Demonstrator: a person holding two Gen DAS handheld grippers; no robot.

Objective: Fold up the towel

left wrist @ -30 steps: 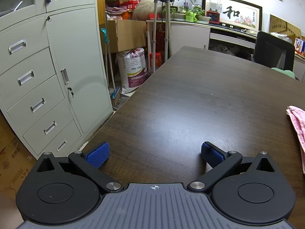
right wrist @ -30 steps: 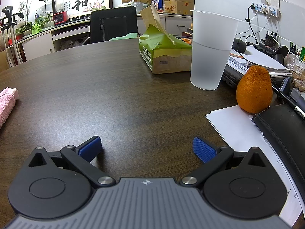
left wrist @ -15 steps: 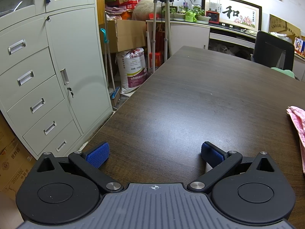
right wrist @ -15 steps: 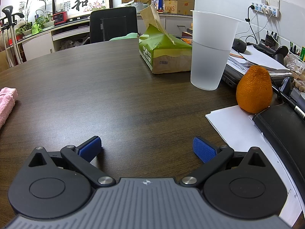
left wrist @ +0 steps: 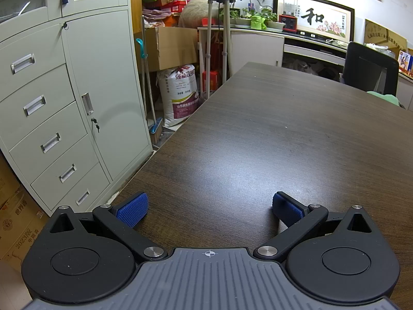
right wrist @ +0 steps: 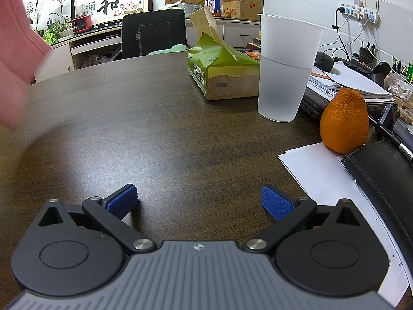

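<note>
Cluttered office w/ dark wood-grain table (left wrist: pixel 258 142); grey drawer cabinet (left wrist: pixel 51 103) off its left edge, black chair (right wrist: pixel 155 33) at far side. Left hand-held gripper (left wrist: pixel 209 206): fingers spread wide, nothing between them, low over bare table near the corner. Right hand-held gripper (right wrist: pixel 198 199): likewise spread, empty, low over table. Towel (right wrist: pixel 18 51): pink, seen only in right wrist view as a blurred mass at far left of frame, apparently up off the table; what is holding it not visible. Not in left wrist view at all. Judgement: light, soft, limp cloth; will sag and drape, no stiffness to push against, terry surface should give blue pads good grip. Best taken at two corners or along one hem, one gripper each, pinching a single layer. Obstructions, right side: tissue pack (right wrist: pixel 222 77), translucent plastic cup (right wrist: pixel 286 69) (looks light, tips easily), orange (right wrist: pixel 344 121), white paper (right wrist: pixel 317 170), black case (right wrist: pixel 382 170). Centre and left of table are bare, so lay-out and fold are better done there, well apart from the cup
</note>
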